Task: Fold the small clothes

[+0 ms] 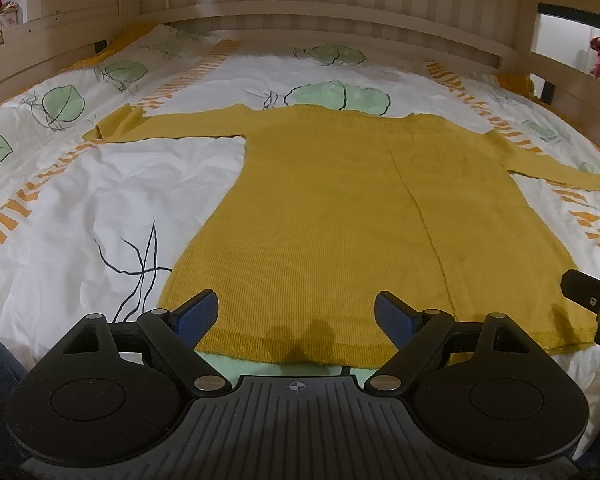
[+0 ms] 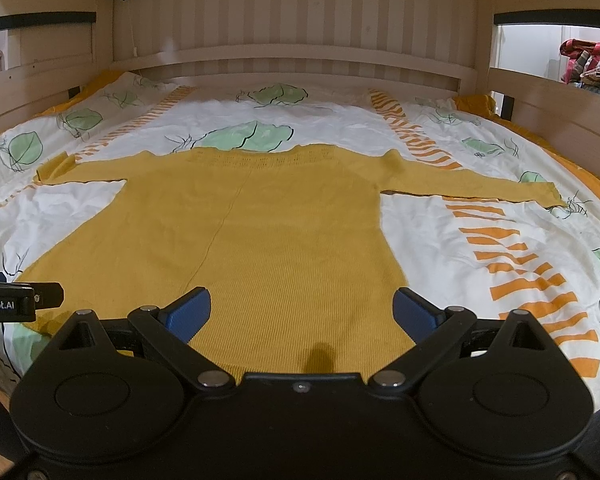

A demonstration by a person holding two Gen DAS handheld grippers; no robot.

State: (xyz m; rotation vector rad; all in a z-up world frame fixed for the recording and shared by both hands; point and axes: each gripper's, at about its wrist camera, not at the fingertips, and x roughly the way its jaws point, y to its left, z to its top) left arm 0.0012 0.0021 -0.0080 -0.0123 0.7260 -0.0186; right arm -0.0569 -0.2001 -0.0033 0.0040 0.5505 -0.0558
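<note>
A mustard-yellow knit sweater [image 1: 340,216] lies flat on the bed, hem toward me, both sleeves spread out sideways; the same sweater [image 2: 260,240] fills the middle of the right wrist view. My left gripper [image 1: 296,314] hovers open just above the hem's left half, blue pads wide apart with nothing between them. My right gripper [image 2: 302,312] is open too, above the hem's right half. The right gripper's black body [image 1: 592,304] shows at the left wrist view's right edge. The left gripper's body [image 2: 16,302] appears at the right wrist view's left edge.
The sweater rests on a white duvet [image 1: 100,200] printed with green leaves and orange stripes. A wooden headboard [image 2: 300,60] and side rails [image 2: 560,112] enclose the bed. Bare duvet lies on both sides of the sweater's body.
</note>
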